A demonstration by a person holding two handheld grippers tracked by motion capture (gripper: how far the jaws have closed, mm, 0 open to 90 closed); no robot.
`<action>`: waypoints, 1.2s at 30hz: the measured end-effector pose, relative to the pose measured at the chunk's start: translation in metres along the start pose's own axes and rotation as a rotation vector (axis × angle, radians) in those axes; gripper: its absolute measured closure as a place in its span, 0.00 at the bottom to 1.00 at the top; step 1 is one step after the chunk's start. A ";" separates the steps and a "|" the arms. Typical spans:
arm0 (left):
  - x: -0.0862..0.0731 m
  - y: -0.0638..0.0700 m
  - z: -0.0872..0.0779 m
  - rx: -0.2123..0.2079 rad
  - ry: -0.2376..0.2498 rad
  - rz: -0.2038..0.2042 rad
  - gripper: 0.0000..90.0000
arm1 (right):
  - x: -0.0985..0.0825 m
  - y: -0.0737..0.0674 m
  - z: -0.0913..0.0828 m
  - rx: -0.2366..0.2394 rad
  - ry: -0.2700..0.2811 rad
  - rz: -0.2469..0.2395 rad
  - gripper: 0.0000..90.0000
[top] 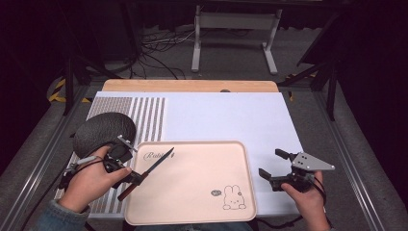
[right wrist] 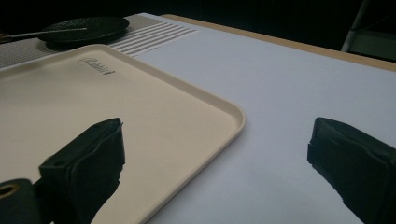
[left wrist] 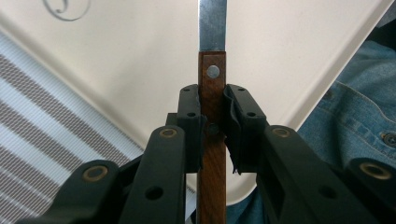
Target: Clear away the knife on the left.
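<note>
A knife [top: 153,168] with a brown wooden handle and a slim steel blade lies slanted over the left edge of the beige tray [top: 192,192], its tip pointing up and to the right. My left gripper [top: 136,177] is shut on the knife's handle. In the left gripper view both pads [left wrist: 191,116] press the handle of the knife [left wrist: 212,70] just below its rivet, above the tray [left wrist: 140,56]. To the right of the tray, my right gripper [top: 271,162] stands open over the white cover. Nothing lies between the jaws of the right gripper [right wrist: 215,135].
A dark round plate [top: 103,130] sits on the striped mat [top: 149,115] behind my left hand; the plate [right wrist: 88,25] also appears far off in the right gripper view. A rabbit drawing [top: 234,197] marks the tray's near right corner. Cables and a metal stand [top: 235,29] are beyond the table.
</note>
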State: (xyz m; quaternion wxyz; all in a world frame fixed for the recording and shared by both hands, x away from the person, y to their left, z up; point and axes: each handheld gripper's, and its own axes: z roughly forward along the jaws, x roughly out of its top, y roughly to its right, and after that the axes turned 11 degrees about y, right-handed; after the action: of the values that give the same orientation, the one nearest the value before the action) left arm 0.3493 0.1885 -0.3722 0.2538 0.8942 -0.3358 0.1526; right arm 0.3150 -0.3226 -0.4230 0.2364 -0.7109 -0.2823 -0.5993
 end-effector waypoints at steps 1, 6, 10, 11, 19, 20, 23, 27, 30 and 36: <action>0.000 0.001 0.002 0.003 -0.008 0.001 0.86 | 0.000 0.000 0.000 0.000 0.001 0.001 0.05; -0.001 0.002 0.014 -0.012 -0.011 -0.002 0.86 | 0.000 0.001 -0.001 0.002 -0.001 0.003 0.05; 0.000 0.003 0.023 -0.033 -0.027 -0.013 0.86 | -0.001 0.001 -0.001 0.003 -0.002 0.005 0.05; 0.000 0.003 0.025 -0.040 -0.028 -0.010 0.86 | -0.001 0.001 -0.001 0.003 -0.002 0.005 0.05; -0.002 0.001 0.042 -0.060 -0.065 -0.027 0.86 | -0.001 0.001 -0.001 0.009 -0.005 0.008 0.05; -0.002 0.001 0.044 -0.062 -0.064 -0.034 0.86 | -0.001 0.001 0.000 0.011 -0.007 0.007 0.05; -0.003 0.001 0.049 -0.065 -0.081 -0.040 0.86 | -0.001 0.001 0.000 0.013 -0.009 0.006 0.05; -0.004 0.002 0.054 -0.052 -0.105 -0.030 0.86 | -0.002 0.001 0.000 0.014 -0.009 0.007 0.05; -0.003 0.002 0.056 -0.054 -0.112 -0.035 0.86 | -0.002 0.000 0.001 0.021 -0.014 0.005 0.05; -0.004 0.003 0.060 -0.042 -0.120 -0.045 0.86 | -0.003 0.000 0.002 0.021 -0.022 0.005 0.05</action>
State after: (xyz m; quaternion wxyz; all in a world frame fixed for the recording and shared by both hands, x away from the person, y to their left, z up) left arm 0.3506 0.1555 -0.4228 0.2555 0.9035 -0.3332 0.0860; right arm 0.3159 -0.3219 -0.4262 0.2421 -0.7156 -0.2894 -0.5878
